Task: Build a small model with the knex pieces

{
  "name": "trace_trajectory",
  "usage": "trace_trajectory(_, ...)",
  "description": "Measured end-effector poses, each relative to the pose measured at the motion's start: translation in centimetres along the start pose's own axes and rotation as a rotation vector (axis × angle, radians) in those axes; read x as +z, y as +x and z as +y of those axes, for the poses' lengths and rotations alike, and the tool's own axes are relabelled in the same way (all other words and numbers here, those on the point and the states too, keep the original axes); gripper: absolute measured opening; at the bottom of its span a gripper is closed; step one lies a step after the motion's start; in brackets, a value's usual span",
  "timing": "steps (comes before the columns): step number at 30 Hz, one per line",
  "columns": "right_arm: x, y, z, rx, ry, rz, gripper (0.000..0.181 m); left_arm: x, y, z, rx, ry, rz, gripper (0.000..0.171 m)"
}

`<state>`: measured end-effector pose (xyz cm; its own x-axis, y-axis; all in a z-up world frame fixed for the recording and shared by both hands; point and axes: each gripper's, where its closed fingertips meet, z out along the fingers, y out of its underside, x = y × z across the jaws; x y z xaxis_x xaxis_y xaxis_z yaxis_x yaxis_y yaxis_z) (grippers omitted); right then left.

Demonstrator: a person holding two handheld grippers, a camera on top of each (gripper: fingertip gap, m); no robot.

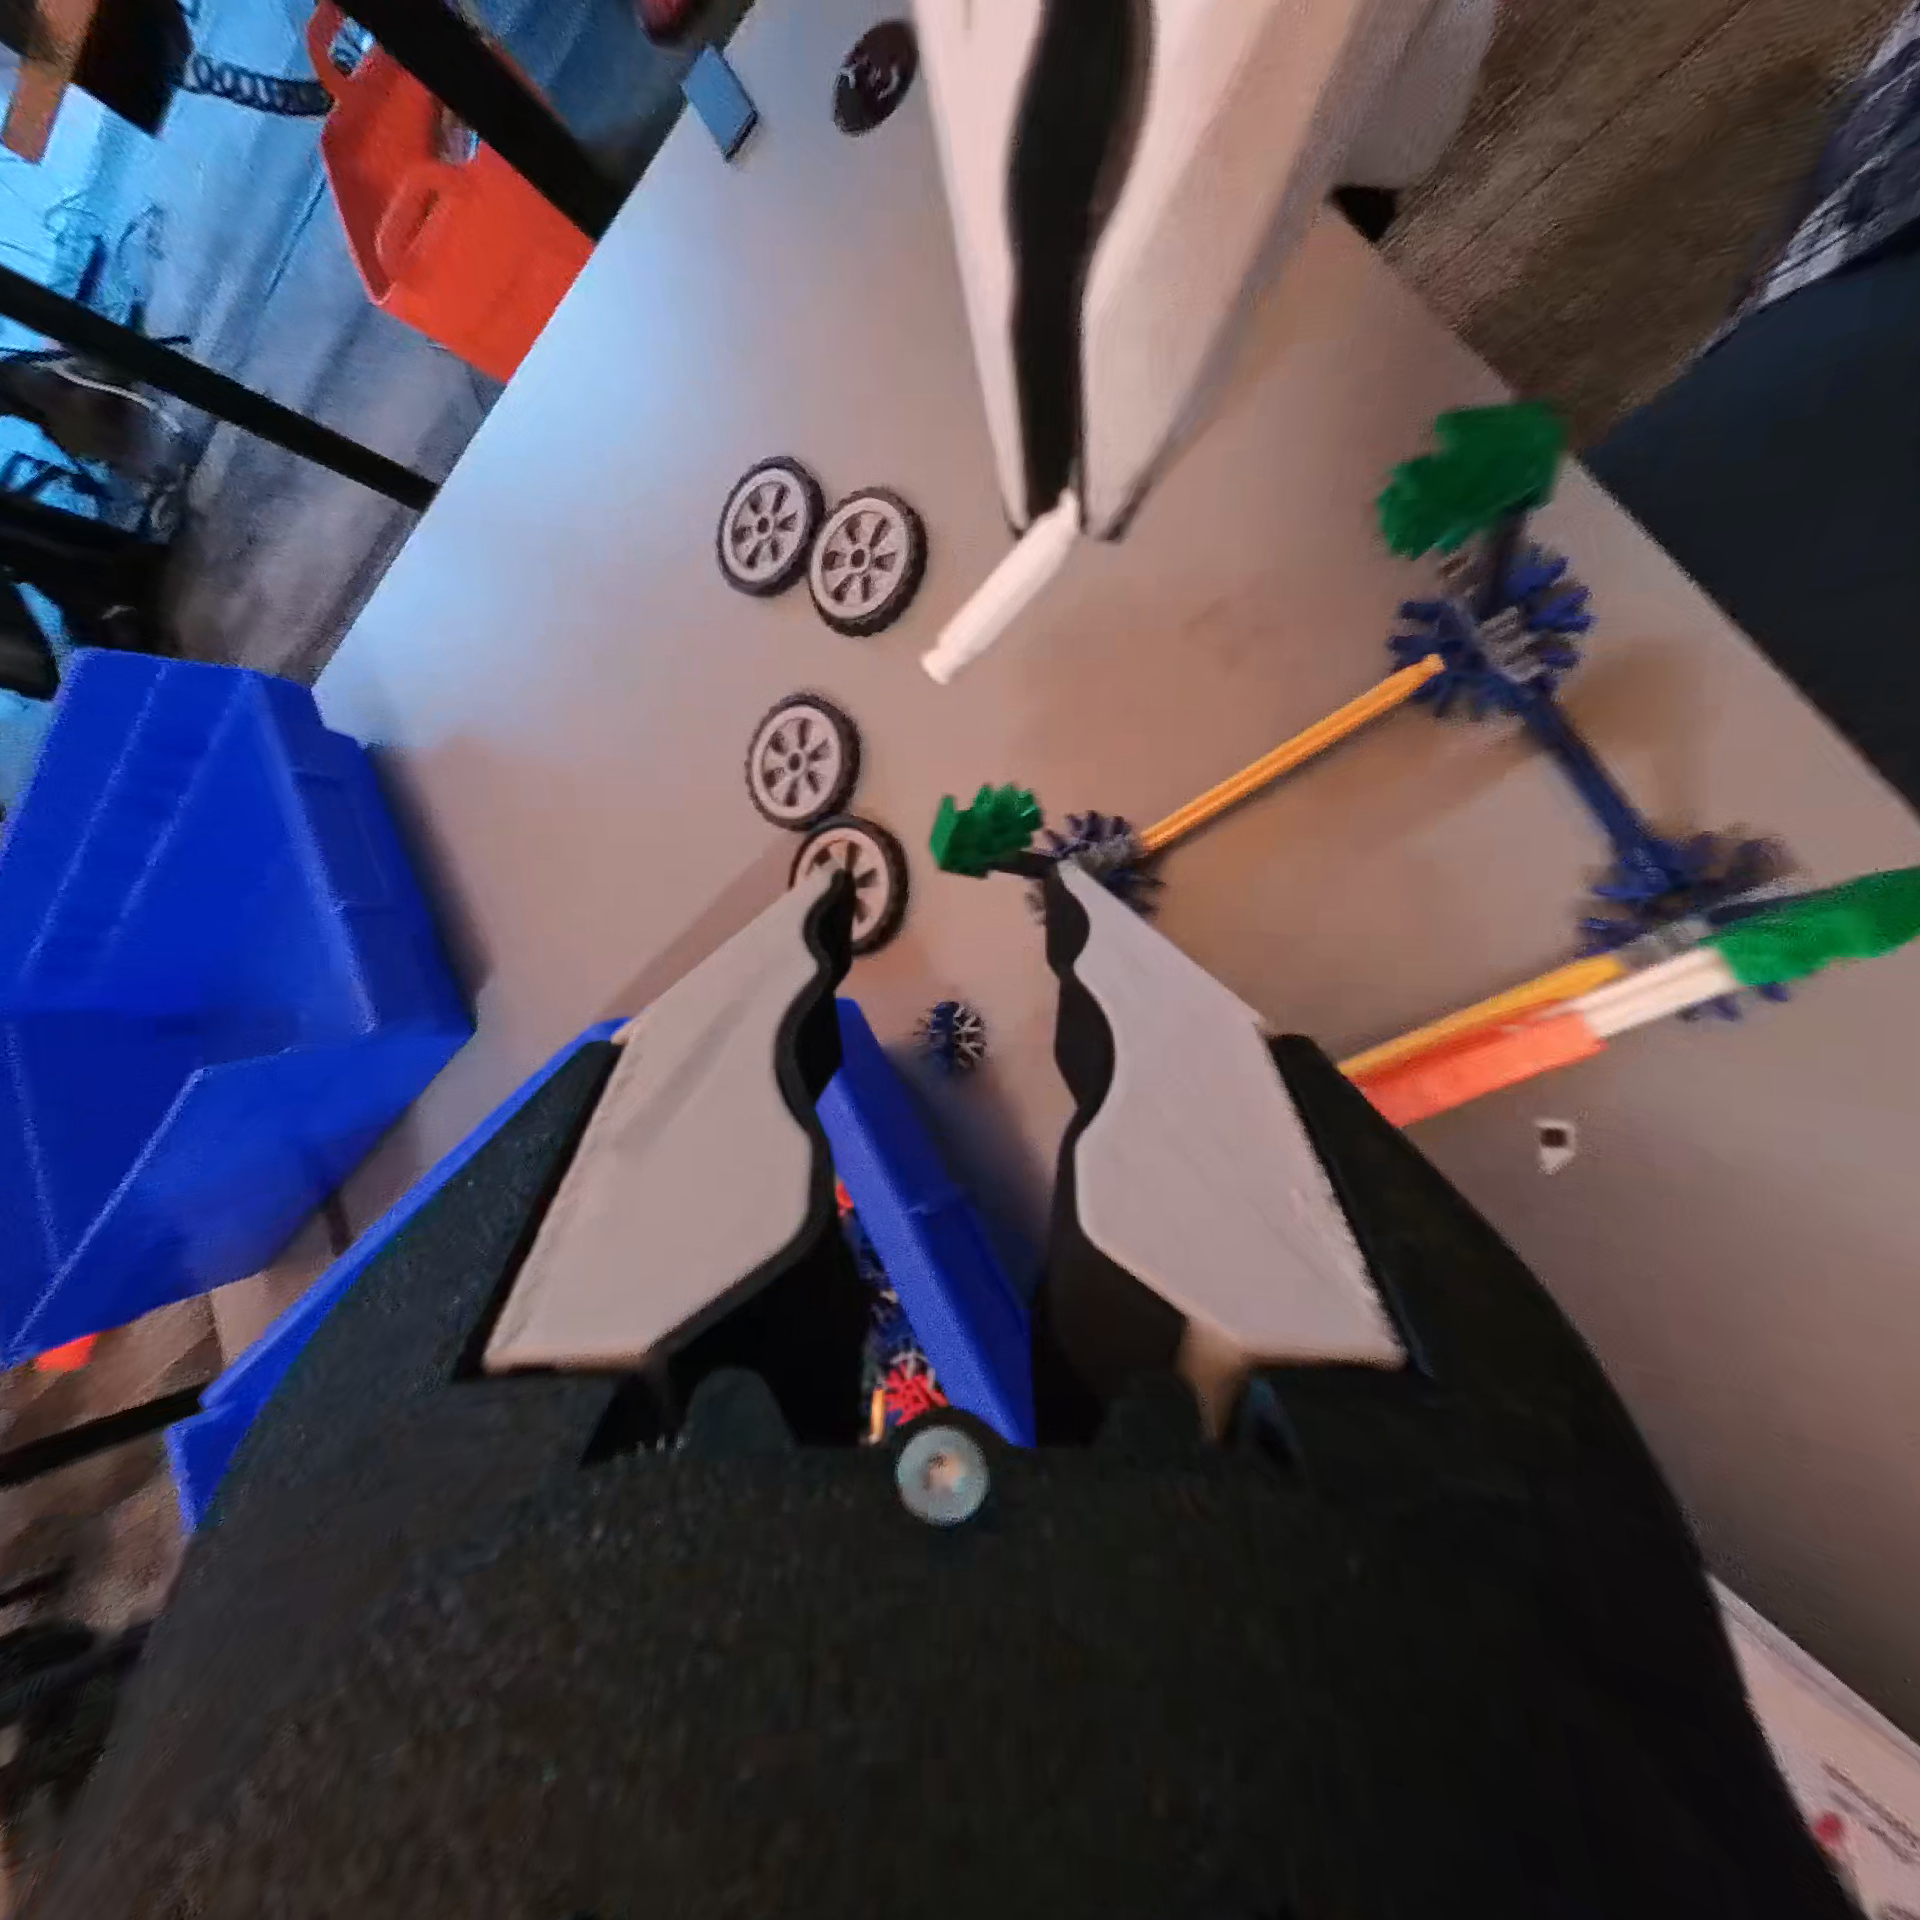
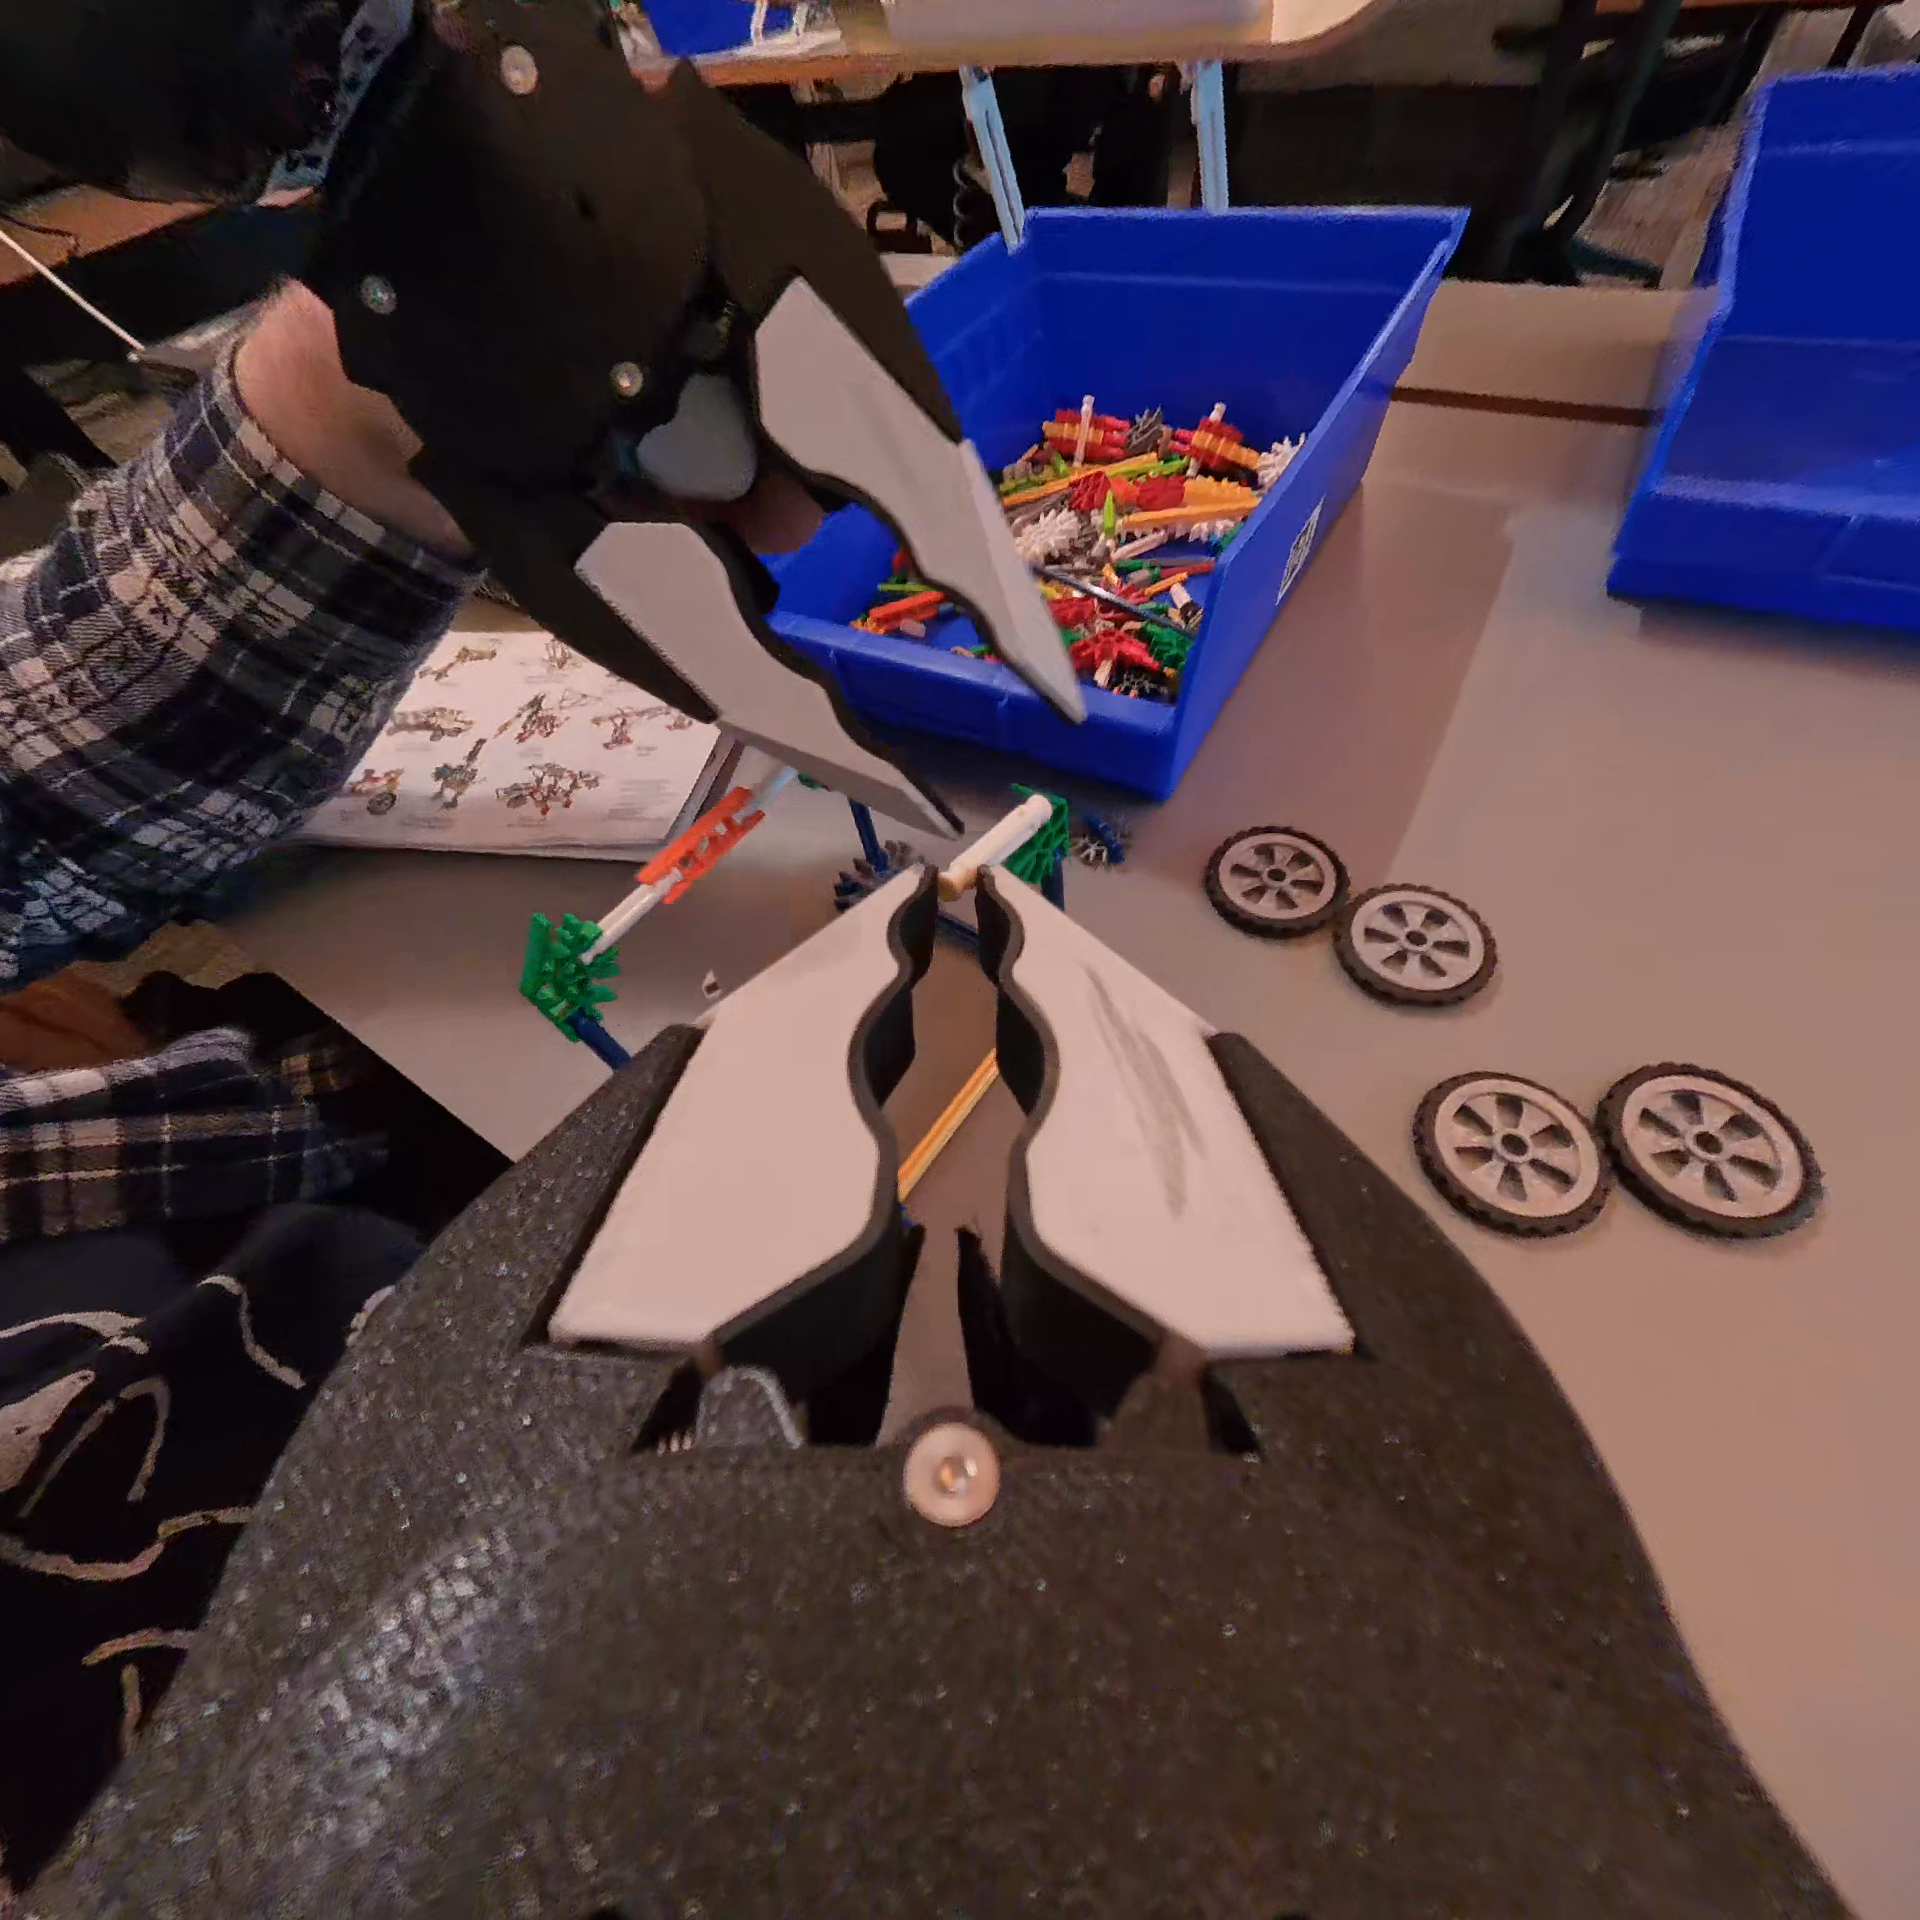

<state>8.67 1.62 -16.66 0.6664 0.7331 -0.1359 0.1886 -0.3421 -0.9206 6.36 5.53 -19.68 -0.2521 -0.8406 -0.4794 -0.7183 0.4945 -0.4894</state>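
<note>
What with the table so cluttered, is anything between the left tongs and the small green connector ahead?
Nothing visible does. The left tongs are open, and the green connector lies just past their tips, facing the gap. A grey wheel sits beside one tip, off to the side.

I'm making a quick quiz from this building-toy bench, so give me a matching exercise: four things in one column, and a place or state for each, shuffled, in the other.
Things:
1. white rod
2. four wheels
3. left gripper
4. instruction sheet

Place or state:
A. open and holding nothing, above the toy frame
B. lying flat in two pairs on the table
C. pinched at its end between the right gripper fingertips
D. on the table beside the plaid sleeve

Pairs: 1-C, 2-B, 3-A, 4-D
</note>
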Motion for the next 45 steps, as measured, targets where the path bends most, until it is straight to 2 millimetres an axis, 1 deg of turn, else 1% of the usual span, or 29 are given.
trace_trajectory(1, 0.2, 0.0, 0.3, 0.001, -0.014, -0.001, 0.006, 0.5, -0.1, 0.3, 0.007, -0.027, -0.003, 0.034)
trace_trajectory(2, 0.3, 0.1, 0.6, 0.0, -0.025, -0.001, 0.006, 1.0, 0.2, 0.6, 0.006, -0.047, 0.025, 0.033)
trace_trajectory(4, 0.5, 0.4, 1.0, 0.004, -0.04, 0.0, 0.006, 1.4, 0.0, 0.0, -0.03, 0.004, 0.04, 0.032)
trace_trajectory(5, 0.5, 0.6, 1.1, 0.008, -0.038, 0.004, 0.006, 1.5, 0.3, -0.5, -0.044, 0.04, 0.071, 0.029)
trace_trajectory(9, 0.7, 1.0, 1.8, 0.026, -0.036, 0.006, 0.006, 1.3, 1.0, -1.8, -0.122, 0.15, 0.155, 0.03)
trace_trajectory(11, 0.7, 1.0, 2.0, 0.034, -0.036, 0.003, 0.006, 1.3, 0.4, -1.8, -0.145, 0.147, 0.14, 0.03)
trace_trajectory(16, 1.1, 1.0, 2.3, 0.025, -0.039, 0.004, 0.006, 2.0, 0.9, -1.6, -0.173, 0.139, 0.193, 0.026)
trace_trajectory(19, 1.1, 1.1, 2.2, 0.026, -0.033, 0.002, 0.006, 2.3, 1.6, -1.8, -0.196, 0.171, 0.247, 0.015)
trace_trajectory(24, 0.8, 1.4, 2.5, 0.031, -0.036, 0.008, 0.006, 2.7, 1.9, -2.7, -0.229, 0.238, 0.277, 0.012)
trace_trajectory(28, 0.2, 2.0, 2.4, 0.045, -0.022, 0.013, 0.006, 2.8, 1.2, -2.3, -0.277, 0.226, 0.253, 0.011)
trace_trajectory(30, 0.0, 2.4, 2.5, 0.047, -0.021, 0.017, 0.006, 2.8, 0.5, -1.6, -0.298, 0.193, 0.22, 0.01)
trace_trajectory(31, 0.0, 2.5, 2.5, 0.049, -0.02, 0.012, 0.006, 2.7, 0.3, -1.3, -0.311, 0.184, 0.215, 0.007)
trace_trajectory(33, 0.0, 2.6, 2.4, 0.044, -0.019, -0.007, 0.006, 2.5, 0.3, -0.9, -0.349, 0.176, 0.238, 0.007)
trace_trajectory(35, 0.3, 2.6, 2.2, 0.041, -0.02, -0.037, 0.006, 2.3, 0.5, -0.9, -0.349, 0.181, 0.254, 0.008)
trace_trajectory(37, 0.6, 2.5, 2.2, 0.029, -0.035, -0.071, 0.006, 2.3, 0.2, -0.9, -0.351, 0.18, 0.243, 0.014)
trace_trajectory(39, 1.1, 2.6, 2.3, 0.03, -0.05, -0.101, 0.006, 2.0, -0.1, -1.2, -0.356, 0.202, 0.236, 0.016)
trace_trajectory(41, 1.4, 2.5, 2.5, 0.03, -0.07, -0.141, 0.006, 1.9, 0.0, -1.5, -0.363, 0.224, 0.259, 0.018)
trace_trajectory(43, 1.5, 2.3, 2.8, 0.009, -0.081, -0.177, 0.007, 2.1, -0.2, -1.4, -0.356, 0.227, 0.246, 0.019)
trace_trajectory(45, 1.4, 2.4, 3.0, -0.002, -0.082, -0.196, 0.007, 2.4, 0.2, -1.6, -0.359, 0.242, 0.283, 0.018)
